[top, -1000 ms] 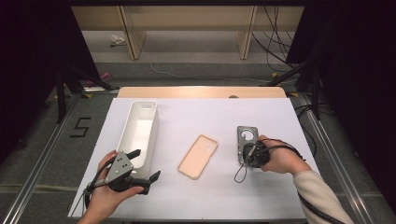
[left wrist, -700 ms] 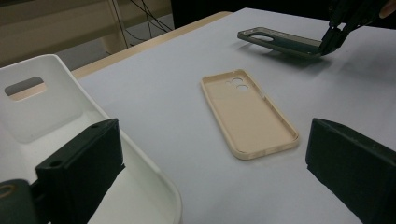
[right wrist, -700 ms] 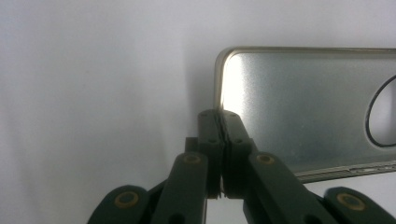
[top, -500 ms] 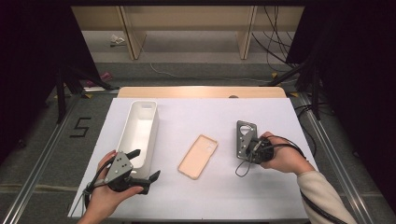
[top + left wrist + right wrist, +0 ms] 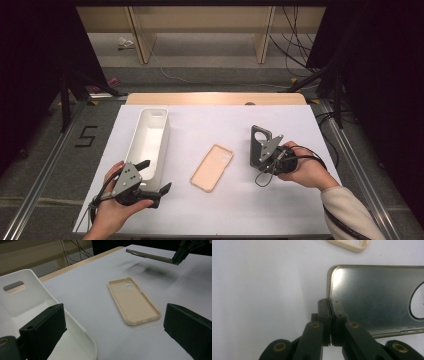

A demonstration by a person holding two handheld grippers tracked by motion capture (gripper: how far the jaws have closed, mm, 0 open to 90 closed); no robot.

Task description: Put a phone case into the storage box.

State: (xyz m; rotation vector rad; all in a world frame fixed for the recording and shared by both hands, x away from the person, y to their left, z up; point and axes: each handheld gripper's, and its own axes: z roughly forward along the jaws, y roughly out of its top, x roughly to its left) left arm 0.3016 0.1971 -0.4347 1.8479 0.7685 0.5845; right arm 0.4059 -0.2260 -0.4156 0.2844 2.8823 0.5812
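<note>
A grey metallic phone case [image 5: 260,144] with a round camera hole is held tilted above the white table, right of centre. My right gripper [image 5: 265,156] is shut on its edge; in the right gripper view the jaws [image 5: 331,305] pinch the case's [image 5: 374,297] corner. A beige phone case [image 5: 212,167] lies flat, hollow side up, in the middle of the table, also seen as a beige case [image 5: 132,300] ahead of my left gripper [image 5: 115,332]. My left gripper [image 5: 154,177] is open and empty, straddling the near right wall of the white tray [image 5: 161,145].
The long white tray [image 5: 22,297] has a slot handle at its far end and looks empty. A wooden strip [image 5: 215,98] runs along the table's far edge. Cables and dark stands sit on the floor beyond.
The right gripper has tipped the grey case up more onto its edge and shifted it slightly left. The left gripper and the beige case have stayed put.
</note>
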